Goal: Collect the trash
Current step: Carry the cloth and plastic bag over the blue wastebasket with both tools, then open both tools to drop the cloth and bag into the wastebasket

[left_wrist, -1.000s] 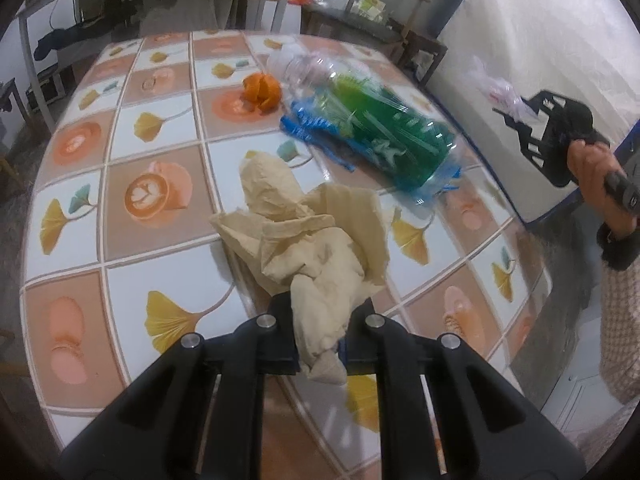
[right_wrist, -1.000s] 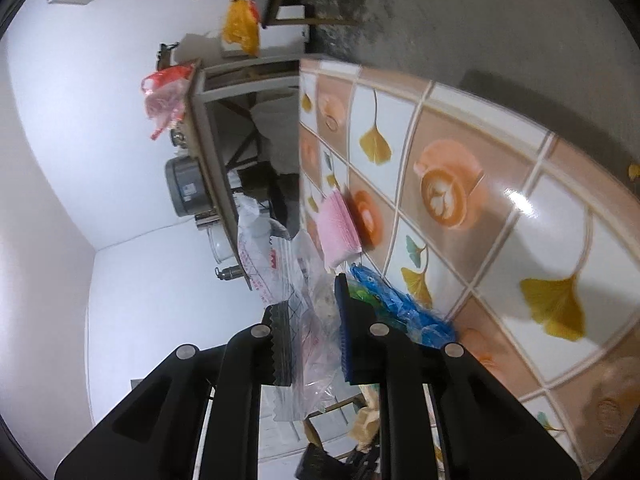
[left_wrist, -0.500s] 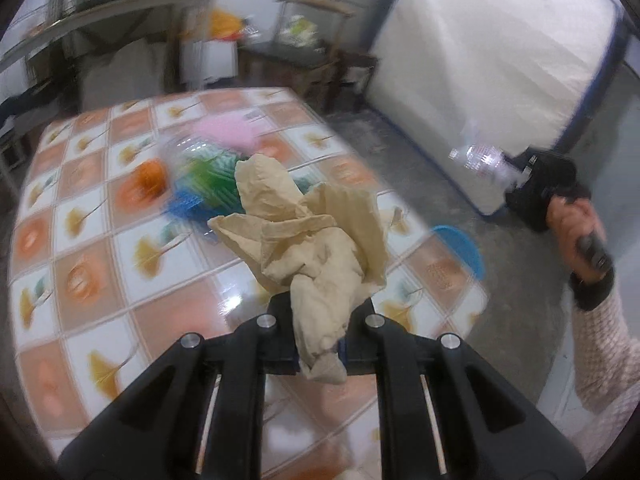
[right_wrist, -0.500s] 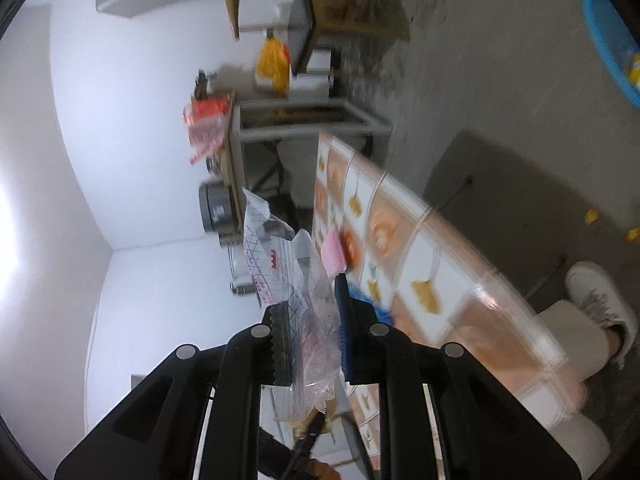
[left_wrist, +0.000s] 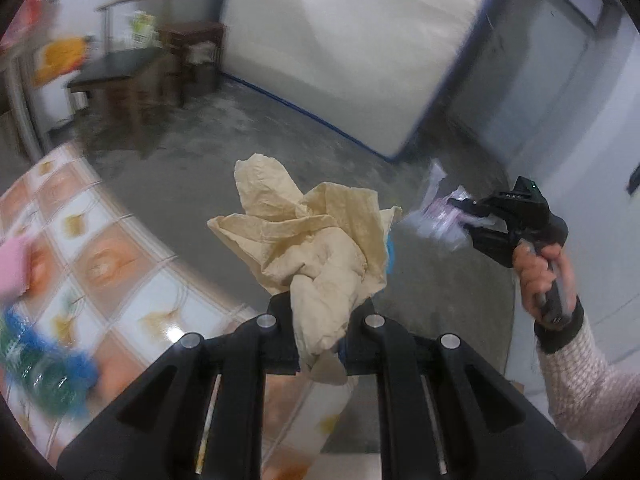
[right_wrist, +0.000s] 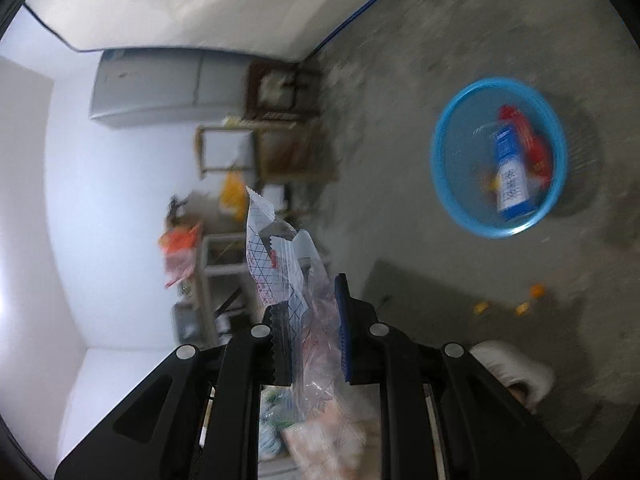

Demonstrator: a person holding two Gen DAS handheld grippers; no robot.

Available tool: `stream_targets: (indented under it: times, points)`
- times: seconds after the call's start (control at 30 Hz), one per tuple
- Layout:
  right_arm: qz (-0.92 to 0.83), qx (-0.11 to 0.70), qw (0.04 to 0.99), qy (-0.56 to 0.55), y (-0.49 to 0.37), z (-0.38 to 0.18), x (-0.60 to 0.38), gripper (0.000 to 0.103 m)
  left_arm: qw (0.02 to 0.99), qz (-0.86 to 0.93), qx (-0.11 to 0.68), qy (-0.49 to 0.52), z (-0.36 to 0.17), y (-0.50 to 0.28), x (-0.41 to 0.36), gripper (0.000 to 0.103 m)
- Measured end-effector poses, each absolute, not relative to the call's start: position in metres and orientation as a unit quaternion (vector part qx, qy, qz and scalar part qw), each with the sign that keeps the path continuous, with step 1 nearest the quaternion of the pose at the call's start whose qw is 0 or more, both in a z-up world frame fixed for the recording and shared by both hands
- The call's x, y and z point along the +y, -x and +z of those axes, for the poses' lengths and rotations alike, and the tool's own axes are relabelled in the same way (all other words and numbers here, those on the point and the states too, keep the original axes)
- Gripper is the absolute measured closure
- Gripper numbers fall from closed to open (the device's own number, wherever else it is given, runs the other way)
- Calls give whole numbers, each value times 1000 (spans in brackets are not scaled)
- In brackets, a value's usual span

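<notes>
My left gripper is shut on a crumpled beige paper towel, held out past the table's edge over the grey floor. My right gripper is shut on a clear plastic wrapper with a red and blue grid print. In the left wrist view that same right gripper shows at the right, held by a hand, with the clear plastic wrapper sticking out of it. A blue basin stands on the floor with a blue carton and red packaging inside.
The tiled table lies at the lower left, with a green bottle in blue wrap and something pink on it. A white mattress leans on the wall. Orange scraps and a white shoe are on the floor.
Both grippers have swung away from the table toward the open floor, each still holding its piece. The blue basin has come into the right wrist view.
</notes>
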State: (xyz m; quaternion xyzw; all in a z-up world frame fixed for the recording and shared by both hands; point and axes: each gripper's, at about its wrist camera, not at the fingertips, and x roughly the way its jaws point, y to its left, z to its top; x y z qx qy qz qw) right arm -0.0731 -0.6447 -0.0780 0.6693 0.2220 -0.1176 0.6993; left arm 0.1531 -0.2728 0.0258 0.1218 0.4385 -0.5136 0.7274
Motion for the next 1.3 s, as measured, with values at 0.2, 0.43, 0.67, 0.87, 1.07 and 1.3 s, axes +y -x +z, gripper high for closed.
stream_targets:
  times: [0.2, 0.43, 0.67, 0.87, 1.07, 1.3]
  points:
    - [-202, 242, 715, -624, 86, -111, -668, 87, 664, -520, 503, -190, -37, -151, -402, 92]
    - [-281, 298, 711, -571, 71, -165, -705, 87, 621, -496, 546, -264, -119, -166, -522, 92]
    - [-340, 353, 728, -478, 35, -202, -728, 87, 612, -459, 582, -276, -200, -189, -594, 91]
    - [-373, 380, 735, -420, 6, -227, -743, 75, 640, -427, 578, -270, -237, -201, -618, 45]
    - [-376, 391, 729, -417, 4, -252, -749, 58, 658, -440, 566, -230, -224, -213, -607, 33]
    - [-376, 350, 740, -434, 23, -233, -753, 52, 667, -441, 568, -193, -197, -221, -594, 32]
